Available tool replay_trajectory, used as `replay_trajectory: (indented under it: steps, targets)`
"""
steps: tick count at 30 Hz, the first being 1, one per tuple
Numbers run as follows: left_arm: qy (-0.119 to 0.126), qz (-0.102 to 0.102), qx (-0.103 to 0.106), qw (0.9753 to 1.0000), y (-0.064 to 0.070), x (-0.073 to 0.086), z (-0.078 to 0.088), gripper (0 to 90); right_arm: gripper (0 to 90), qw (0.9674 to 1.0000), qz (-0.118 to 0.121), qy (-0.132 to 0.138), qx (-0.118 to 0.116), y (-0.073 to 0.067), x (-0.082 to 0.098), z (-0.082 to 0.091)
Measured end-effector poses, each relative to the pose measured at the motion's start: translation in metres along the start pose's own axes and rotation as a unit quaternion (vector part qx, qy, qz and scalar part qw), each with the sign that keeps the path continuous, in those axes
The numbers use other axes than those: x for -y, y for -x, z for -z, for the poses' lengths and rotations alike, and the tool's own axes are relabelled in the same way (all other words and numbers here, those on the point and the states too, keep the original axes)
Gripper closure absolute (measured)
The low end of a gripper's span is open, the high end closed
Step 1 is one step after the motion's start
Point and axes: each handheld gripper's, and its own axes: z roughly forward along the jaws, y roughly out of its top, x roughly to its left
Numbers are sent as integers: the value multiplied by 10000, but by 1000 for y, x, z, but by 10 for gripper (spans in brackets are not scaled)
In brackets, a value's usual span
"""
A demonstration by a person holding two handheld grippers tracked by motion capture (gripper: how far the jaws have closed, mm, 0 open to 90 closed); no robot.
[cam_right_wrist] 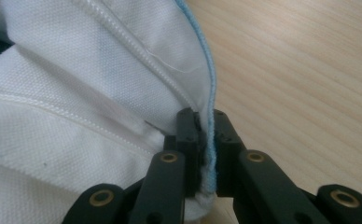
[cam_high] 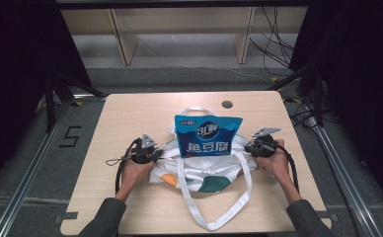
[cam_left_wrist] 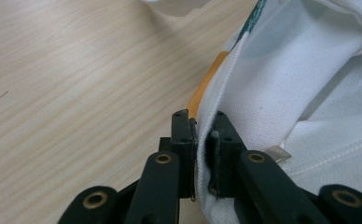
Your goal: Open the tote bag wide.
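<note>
A white tote bag (cam_high: 205,173) lies on the light wooden table (cam_high: 130,113), roughly at its centre, with one long white strap (cam_high: 239,200) looping toward the near edge and a second handle (cam_high: 198,109) arching toward the far edge. The cloth carries green and orange patches. A blue snack packet (cam_high: 208,136) with white lettering stands upright in the bag's mouth, its upper part well above the cloth.

The left gripper (cam_high: 156,155) sits at the bag's left edge, held by the person's left hand (cam_high: 136,170). In the left gripper view, the left gripper (cam_left_wrist: 202,140) has its jaws pressed together on the white hem (cam_left_wrist: 226,79), with an orange trim just behind the seam; it is clamped on the bag.

The right gripper (cam_high: 248,147) sits at the bag's right edge, held by the right hand (cam_high: 273,160). In the right gripper view, the right gripper (cam_right_wrist: 206,135) has its jaws closed onto a fold of white cloth (cam_right_wrist: 100,93) with a light blue edge (cam_right_wrist: 210,93) running between them; it too grips the bag.

The two grippers stand well apart, on opposite sides of the packet. Both forearms are in dark sleeves (cam_high: 103,219).
</note>
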Motion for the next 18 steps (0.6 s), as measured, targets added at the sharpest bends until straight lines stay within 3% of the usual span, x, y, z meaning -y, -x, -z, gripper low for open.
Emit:
replay_trajectory:
  steps: [1,2,4,5,6,7,8,9,11,12,14,15,16,18]
  targets:
    - [34,102,37,9999,-1,1,1,808,843,9999,82,-77,-36,2,0,2]
    - [54,144,38,9999,-3,1,2,786,834,9999,-106,111,-35,1,2,0]
    - [185,247,74,9995,-6,0,6,729,791,10000,-42,5,10,5,2,4]
    - [182,254,65,9995,-7,-1,10,689,767,9996,-120,253,77,4,2,2]
    - [148,224,67,9996,-9,-2,13,644,731,9998,-192,72,74,4,0,9]
    - [251,380,55,9989,-8,-4,18,588,685,9994,-315,94,54,3,-2,13]
    - [224,410,40,9989,-10,-6,24,517,644,9992,-343,194,110,4,-3,18]
    - [365,620,-25,9974,-7,-8,30,451,627,9987,-344,369,62,6,-6,25]
    - [471,565,9,9973,-6,-14,44,405,596,9974,-321,640,12,3,-10,45]
    - [512,601,22,9969,-4,-16,50,385,586,9965,-377,744,-102,0,-12,54]
    - [694,703,85,9951,2,-22,60,375,579,9948,-248,951,-250,-6,-15,70]
    - [722,628,193,9952,4,-24,66,377,575,9937,-192,1057,-318,-11,-17,76]
    - [797,719,348,9936,10,-27,68,385,570,9927,-109,1109,-463,-16,-18,82]
    - [850,648,550,9928,18,-29,72,391,559,9909,2,1136,-720,-28,-19,89]
